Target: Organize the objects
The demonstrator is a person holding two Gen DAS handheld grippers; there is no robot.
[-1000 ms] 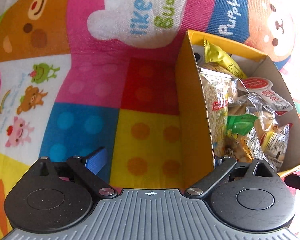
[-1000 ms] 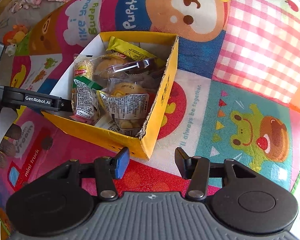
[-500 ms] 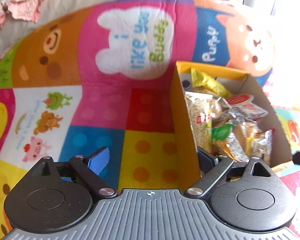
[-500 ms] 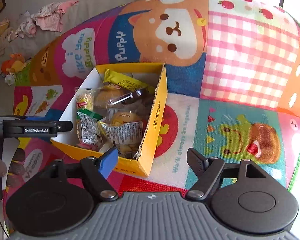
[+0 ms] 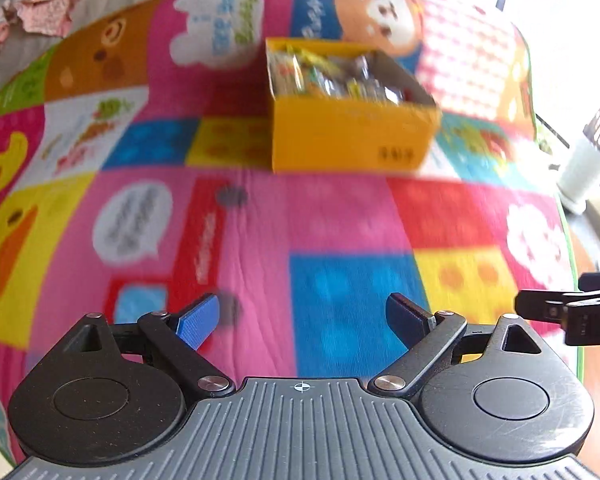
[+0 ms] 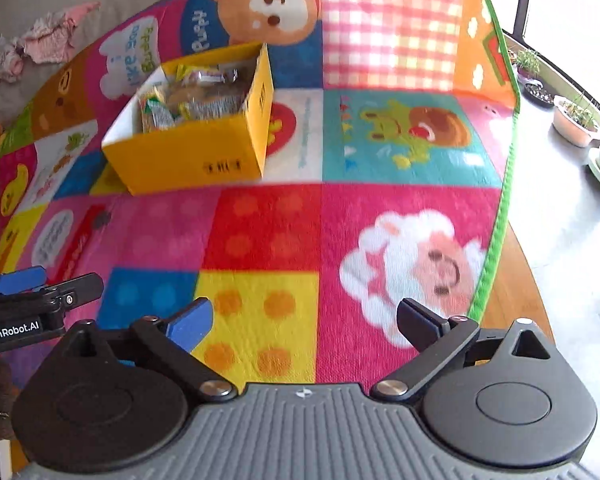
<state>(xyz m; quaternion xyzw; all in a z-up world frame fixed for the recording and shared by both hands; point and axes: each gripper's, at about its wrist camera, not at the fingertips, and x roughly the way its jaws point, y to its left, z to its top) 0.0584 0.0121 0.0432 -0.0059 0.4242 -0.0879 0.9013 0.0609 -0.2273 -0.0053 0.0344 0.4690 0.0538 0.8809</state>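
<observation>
A yellow cardboard box point(image 5: 352, 136) filled with several snack packets point(image 5: 332, 76) stands on a colourful cartoon play mat point(image 5: 260, 232). It also shows in the right wrist view point(image 6: 192, 156), with the packets point(image 6: 196, 96) inside. My left gripper point(image 5: 306, 318) is open and empty, well back from the box, above the mat. My right gripper point(image 6: 306, 324) is open and empty, also well back from the box. The left gripper shows at the left edge of the right wrist view point(image 6: 28, 292); the right one shows at the right edge of the left wrist view point(image 5: 572, 312).
Crumpled pink clothes point(image 6: 48, 42) lie beyond the mat at the back left. The mat's green edge point(image 6: 500, 208) borders a wooden and pale floor on the right. Plant pots point(image 6: 576, 120) and a white stand point(image 5: 580, 176) are on the floor there.
Both grippers have pulled back and up from the box, which now looks smaller and farther. The left gripper's finger no longer straddles the box wall. Both stay open.
</observation>
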